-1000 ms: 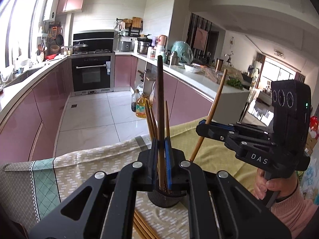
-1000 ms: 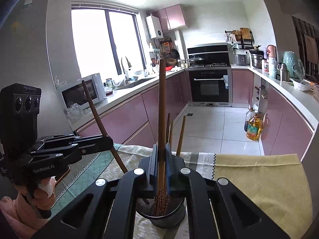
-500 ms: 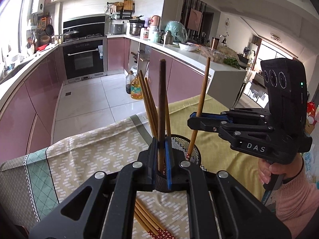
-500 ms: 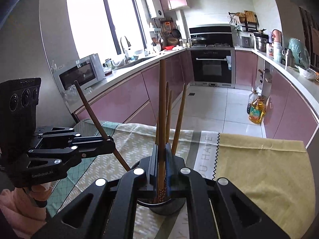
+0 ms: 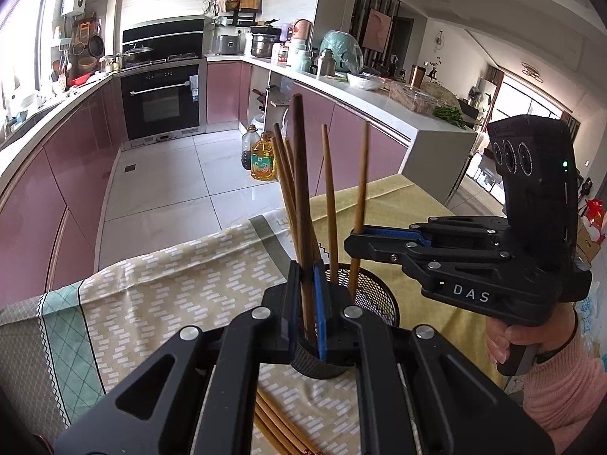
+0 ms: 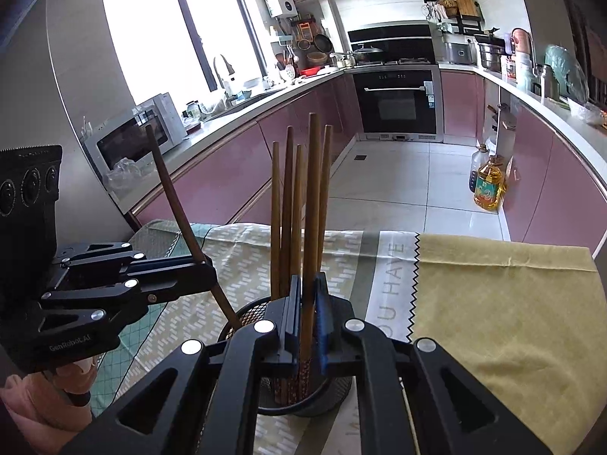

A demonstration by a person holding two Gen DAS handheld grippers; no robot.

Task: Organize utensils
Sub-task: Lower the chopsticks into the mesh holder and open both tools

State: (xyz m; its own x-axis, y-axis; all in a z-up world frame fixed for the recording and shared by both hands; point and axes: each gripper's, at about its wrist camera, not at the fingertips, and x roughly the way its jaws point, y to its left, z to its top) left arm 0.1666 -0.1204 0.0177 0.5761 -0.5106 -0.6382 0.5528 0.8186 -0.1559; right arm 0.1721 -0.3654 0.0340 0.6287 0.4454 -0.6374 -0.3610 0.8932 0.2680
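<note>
- So the landmark here is the black mesh holder point(image 5: 373, 303), sitting on the patterned tablecloth point(image 5: 182, 284). Everything's crowded around it.
- Left gripper point(image 5: 306, 303) is clamped tight on a dark brown chopstick point(image 5: 301, 204). The stick stands nearly upright between the jaws, and its lower end drops down inside the holder's rim.
- In the right wrist view, that same left gripper point(image 6: 205, 273) comes in from the left of the holder, with its chopstick point(image 6: 178, 208) leaning away up-left and its tip at the holder's left rim.
- Right gripper point(image 6: 307, 303) is also closed on a chopstick point(image 6: 313, 208), a lighter brown one, upright. Its patterned lower end sits down in the holder point(image 6: 246, 314).
- From the left wrist view, the right gripper point(image 5: 354, 237) reaches in from the right of the holder, pinching its chopstick point(image 5: 362, 174) just above the rim.
- Other chopsticks point(image 6: 286, 208) already stand in the holder, bunched just left of the one the right gripper has.
- A few loose chopsticks point(image 5: 277, 424) lie flat on the cloth on the near side of the holder.
- Yellow cloth point(image 6: 504, 303) covers the table to the right of the holder.
- A hand in a pink sleeve point(image 5: 561, 386) grips the right gripper's handle.
</note>
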